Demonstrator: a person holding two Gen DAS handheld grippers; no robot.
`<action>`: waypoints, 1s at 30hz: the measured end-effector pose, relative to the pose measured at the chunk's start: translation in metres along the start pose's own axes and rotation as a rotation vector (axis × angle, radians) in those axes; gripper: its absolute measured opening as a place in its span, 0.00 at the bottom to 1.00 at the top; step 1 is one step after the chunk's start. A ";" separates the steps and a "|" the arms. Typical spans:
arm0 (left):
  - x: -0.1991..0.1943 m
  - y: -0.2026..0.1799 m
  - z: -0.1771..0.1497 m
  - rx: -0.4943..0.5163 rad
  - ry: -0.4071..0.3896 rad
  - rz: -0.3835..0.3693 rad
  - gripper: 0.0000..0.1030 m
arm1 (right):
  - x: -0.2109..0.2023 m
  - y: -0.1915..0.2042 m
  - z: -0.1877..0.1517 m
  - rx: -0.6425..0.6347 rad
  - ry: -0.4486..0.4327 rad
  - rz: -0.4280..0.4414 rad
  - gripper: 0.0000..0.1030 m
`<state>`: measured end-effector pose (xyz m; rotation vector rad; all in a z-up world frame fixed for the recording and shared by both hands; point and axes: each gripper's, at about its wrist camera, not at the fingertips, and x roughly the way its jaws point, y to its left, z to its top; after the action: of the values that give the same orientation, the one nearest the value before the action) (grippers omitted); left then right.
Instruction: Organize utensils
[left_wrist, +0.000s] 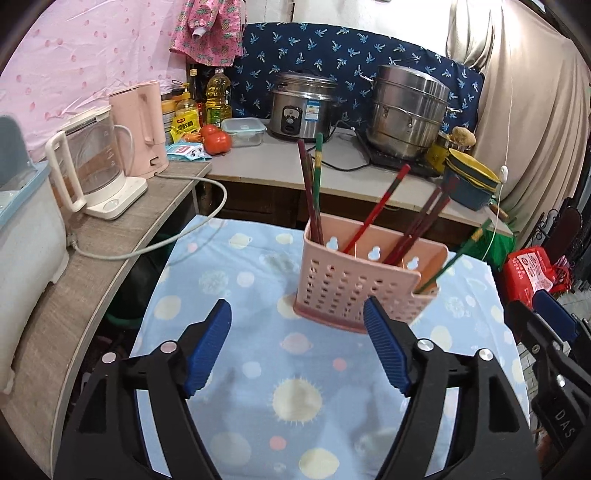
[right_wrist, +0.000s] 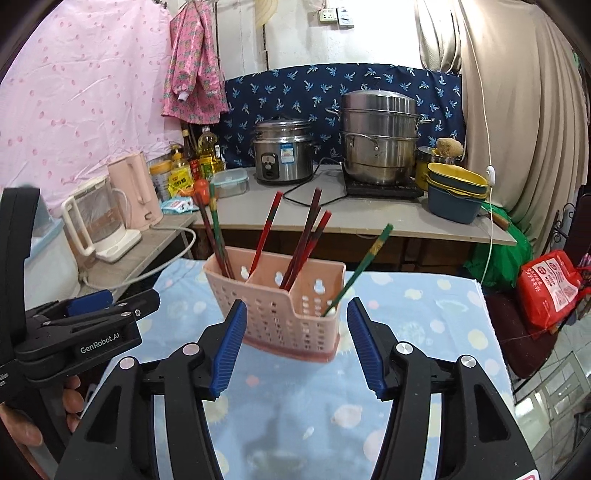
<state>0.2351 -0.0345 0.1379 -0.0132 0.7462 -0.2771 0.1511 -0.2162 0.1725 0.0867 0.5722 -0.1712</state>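
Both my left claw (left_wrist: 297, 341) and right claw (right_wrist: 296, 341) gape empty just short of the pink caddy (right_wrist: 280, 306); I should draw back level, clear of its leaning chopsticks (right_wrist: 303, 243).

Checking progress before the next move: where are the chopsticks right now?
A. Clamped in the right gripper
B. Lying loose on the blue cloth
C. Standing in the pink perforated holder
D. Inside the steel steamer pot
C: the chopsticks stand leaning in the compartments of the pink holder, and both the left gripper and right gripper are open with nothing between their jaws.
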 end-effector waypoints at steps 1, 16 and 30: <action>-0.004 -0.001 -0.005 0.002 0.000 0.005 0.72 | -0.004 0.002 -0.004 -0.004 0.002 -0.001 0.54; -0.039 -0.010 -0.048 0.027 -0.003 0.058 0.88 | -0.036 0.007 -0.044 0.016 0.039 -0.056 0.73; -0.051 -0.015 -0.066 0.039 0.017 0.077 0.93 | -0.058 0.003 -0.055 0.029 0.038 -0.061 0.85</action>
<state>0.1513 -0.0304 0.1254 0.0550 0.7564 -0.2185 0.0747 -0.1980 0.1578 0.1007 0.6107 -0.2375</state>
